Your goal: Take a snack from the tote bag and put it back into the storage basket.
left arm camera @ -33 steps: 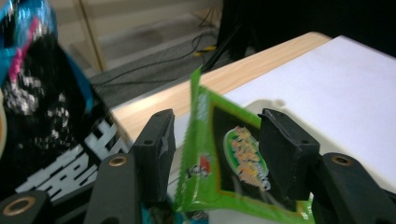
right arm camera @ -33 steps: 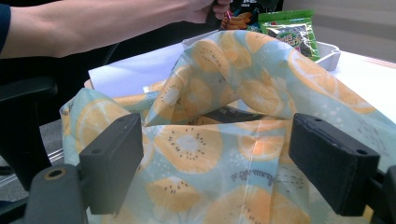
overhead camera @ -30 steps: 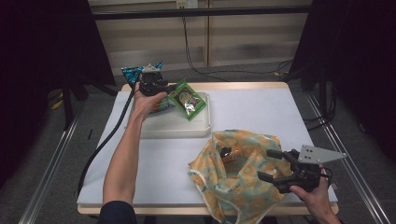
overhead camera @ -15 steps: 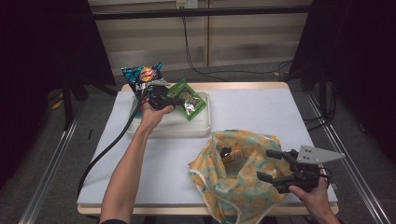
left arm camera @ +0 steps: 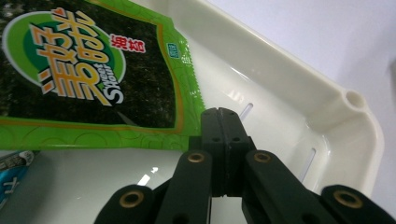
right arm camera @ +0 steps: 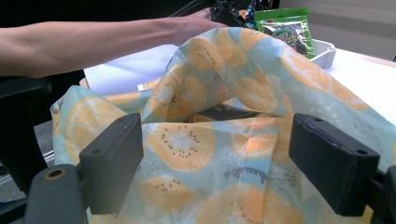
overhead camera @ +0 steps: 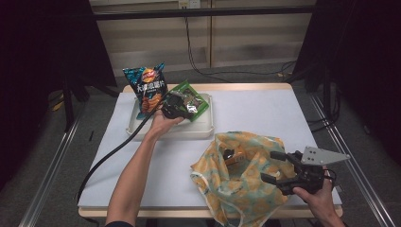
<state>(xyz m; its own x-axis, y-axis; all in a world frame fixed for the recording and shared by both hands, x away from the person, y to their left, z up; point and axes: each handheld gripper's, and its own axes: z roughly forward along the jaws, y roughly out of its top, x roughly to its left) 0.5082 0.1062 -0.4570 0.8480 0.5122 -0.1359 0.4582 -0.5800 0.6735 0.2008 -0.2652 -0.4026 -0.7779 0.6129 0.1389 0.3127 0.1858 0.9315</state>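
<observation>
High view: at the worktop's far left corner, the left tool (overhead camera: 172,106) reaches into the white tray (overhead camera: 198,130), its tip at the green seaweed packet (overhead camera: 189,100); a blue crisps pack (overhead camera: 147,90) leans at the tray's far left. In the left gripper view the jaws stand together at the packet's (left arm camera: 88,70) lower seam. Whether the seam is caught between them cannot be told.

By the near right edge, the right tool (overhead camera: 268,165) waits at the fruit-print bag (overhead camera: 236,189) with its jaws apart, the cloth (right arm camera: 205,140) lying between the pads unpinched.

The step looks like a pick for bagging. A test lift, slow and low, would prove the grip; a thin seam slips easily. If it slides, a deeper bite on the packet's edge is needed. The bag's mouth sags, so the right tool should pinch and raise its rim before the packet comes over.
</observation>
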